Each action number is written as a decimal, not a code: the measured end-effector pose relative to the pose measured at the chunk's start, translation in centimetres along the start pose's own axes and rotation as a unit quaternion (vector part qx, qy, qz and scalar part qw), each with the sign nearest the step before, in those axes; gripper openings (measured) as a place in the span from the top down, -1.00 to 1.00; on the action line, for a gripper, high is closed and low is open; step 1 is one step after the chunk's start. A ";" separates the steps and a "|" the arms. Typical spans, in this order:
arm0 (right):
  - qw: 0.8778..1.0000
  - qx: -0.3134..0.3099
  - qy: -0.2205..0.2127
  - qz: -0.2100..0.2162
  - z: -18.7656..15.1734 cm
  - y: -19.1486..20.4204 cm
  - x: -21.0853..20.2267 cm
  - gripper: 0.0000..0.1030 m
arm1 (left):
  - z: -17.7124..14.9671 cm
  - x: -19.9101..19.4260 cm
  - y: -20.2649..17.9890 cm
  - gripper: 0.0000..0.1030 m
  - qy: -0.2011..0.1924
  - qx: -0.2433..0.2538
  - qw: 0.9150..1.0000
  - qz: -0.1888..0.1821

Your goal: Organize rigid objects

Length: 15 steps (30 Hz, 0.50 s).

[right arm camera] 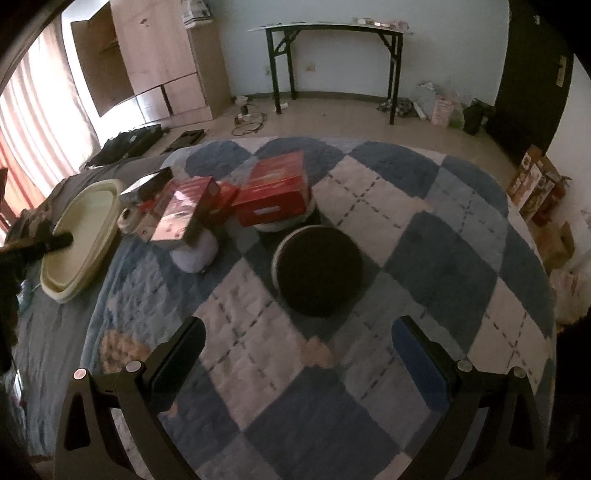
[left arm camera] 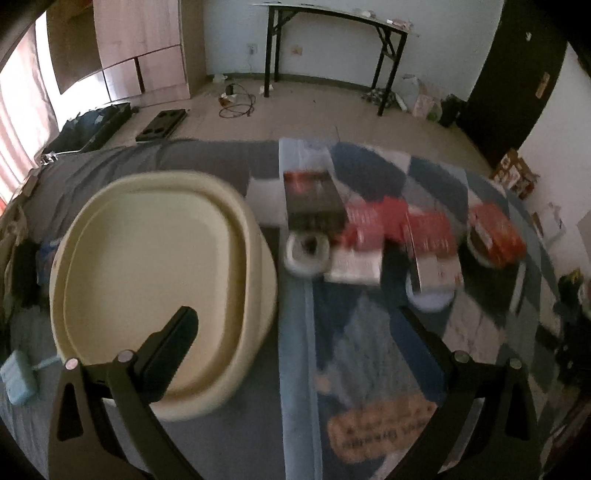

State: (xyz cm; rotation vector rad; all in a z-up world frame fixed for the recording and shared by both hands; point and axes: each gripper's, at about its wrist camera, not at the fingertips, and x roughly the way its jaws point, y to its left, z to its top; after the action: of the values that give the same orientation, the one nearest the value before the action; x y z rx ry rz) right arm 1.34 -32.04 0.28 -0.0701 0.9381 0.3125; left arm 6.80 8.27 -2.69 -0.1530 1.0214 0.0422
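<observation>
A cream plastic basin [left arm camera: 155, 258] lies empty on the bed at the left; it also shows in the right wrist view [right arm camera: 85, 225]. My left gripper [left arm camera: 299, 328] is open and empty, its left finger over the basin's near rim. Right of the basin lie red boxes [left arm camera: 399, 225], a dark box [left arm camera: 314, 199], a small white cup [left arm camera: 306, 251] and pale bowls [left arm camera: 430, 299]. My right gripper [right arm camera: 299, 336] is open and empty, just short of a black round bowl [right arm camera: 319, 269]. A red box [right arm camera: 275, 195] rests on a white bowl behind it.
The bed carries a blue and white checked blanket [right arm camera: 424, 236]. A black folding table [right arm camera: 332, 33] stands at the far wall, a wooden cabinet [right arm camera: 159, 62] at the left. Boxes and bags lie on the floor at the right [right arm camera: 535, 181].
</observation>
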 end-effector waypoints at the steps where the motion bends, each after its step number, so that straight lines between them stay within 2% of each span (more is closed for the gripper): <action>1: 1.000 0.003 -0.001 -0.001 0.1 -0.2 0.3 -0.99 | 1.3 0.4 0.1 -1.00 0.000 0.003 1.000 0.002; 9: 1.000 0.004 0.003 -0.016 -0.2 -0.9 3.6 -0.99 | 7.7 5.0 -2.0 -1.00 0.034 0.015 0.999 0.006; 15: 1.000 0.012 -0.015 -0.022 0.8 -1.1 5.9 -0.99 | 9.9 7.8 -2.8 -1.00 0.046 0.024 0.998 0.018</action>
State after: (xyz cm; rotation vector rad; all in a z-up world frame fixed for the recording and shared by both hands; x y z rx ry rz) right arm 5.49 -31.59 -4.05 -0.0639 0.9096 0.2616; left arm 19.54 6.69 -3.91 -0.0941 1.1162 0.0434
